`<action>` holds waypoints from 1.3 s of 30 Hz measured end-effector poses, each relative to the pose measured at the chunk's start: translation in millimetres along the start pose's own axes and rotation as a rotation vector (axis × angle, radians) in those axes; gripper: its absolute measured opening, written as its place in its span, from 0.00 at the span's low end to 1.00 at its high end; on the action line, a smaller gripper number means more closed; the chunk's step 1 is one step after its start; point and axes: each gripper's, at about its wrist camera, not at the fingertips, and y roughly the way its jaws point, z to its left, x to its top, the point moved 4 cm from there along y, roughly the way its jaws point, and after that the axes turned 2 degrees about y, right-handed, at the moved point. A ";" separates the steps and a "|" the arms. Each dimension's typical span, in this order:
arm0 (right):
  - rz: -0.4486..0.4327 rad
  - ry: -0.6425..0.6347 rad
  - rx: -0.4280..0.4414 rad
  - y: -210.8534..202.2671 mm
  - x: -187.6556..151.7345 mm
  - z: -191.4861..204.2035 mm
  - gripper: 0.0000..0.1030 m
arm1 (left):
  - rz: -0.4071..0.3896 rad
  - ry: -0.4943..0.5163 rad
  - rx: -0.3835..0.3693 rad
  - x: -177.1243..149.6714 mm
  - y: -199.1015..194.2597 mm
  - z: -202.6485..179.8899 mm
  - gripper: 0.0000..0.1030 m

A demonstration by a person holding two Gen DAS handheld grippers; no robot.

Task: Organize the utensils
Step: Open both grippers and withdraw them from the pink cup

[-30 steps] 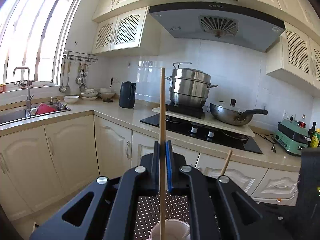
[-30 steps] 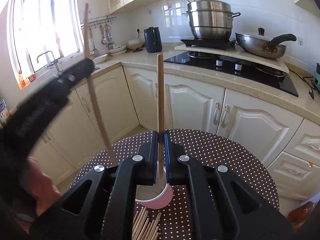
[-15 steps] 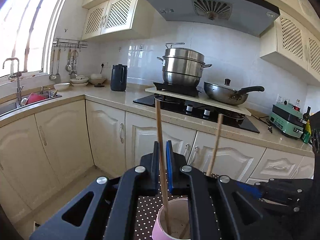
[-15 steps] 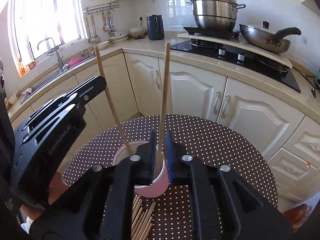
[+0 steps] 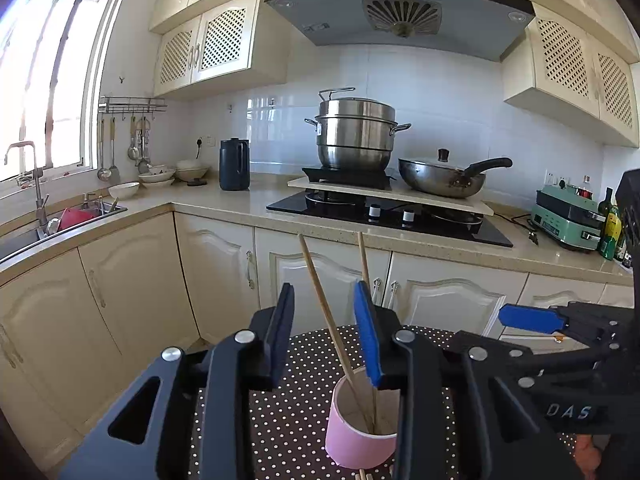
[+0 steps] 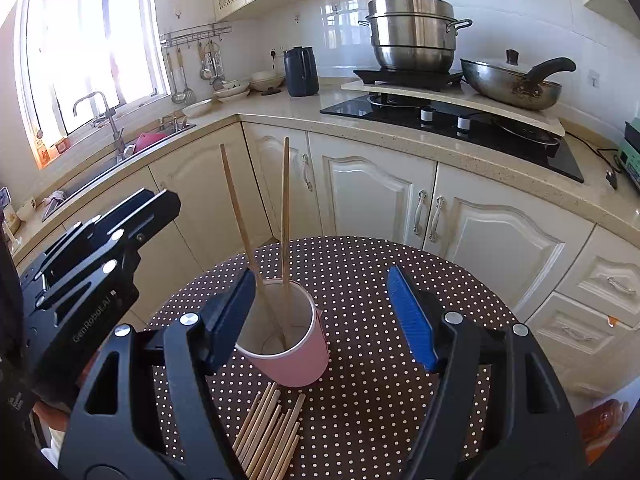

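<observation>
- Left gripper (image 5: 324, 340) jaws just opened, part-wide around a freed thin wooden chopstick (image 5: 328, 320).
- Right gripper (image 6: 324, 320) just opened wide, empty.
- Two chopsticks standing in pink paper cup (image 6: 296, 360); loose wooden chopstick pile (image 6: 268, 432) at cup's six o'clock, still unsorted.

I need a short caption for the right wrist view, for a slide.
Right gripper, jaws open, above a pink cup holding two chopsticks.

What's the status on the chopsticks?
Both grippers' jaws just opened, empty. Two chopsticks standing in pink cup. Loose chopsticks remain on dotted table. Nothing blocking.
</observation>
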 end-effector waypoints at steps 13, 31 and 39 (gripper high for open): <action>-0.037 0.007 0.017 -39.8 -32.1 7.0 0.80 | 0.031 -0.030 -0.058 -40.7 -44.3 -1.2 0.37; 0.096 0.049 0.007 -38.1 -106.3 6.4 0.86 | 0.139 -0.080 -0.082 -105.6 -74.4 -1.3 0.57; 0.205 0.120 -0.022 -16.4 -142.0 -9.1 0.86 | 0.239 -0.132 -0.067 -140.1 -69.1 8.8 0.57</action>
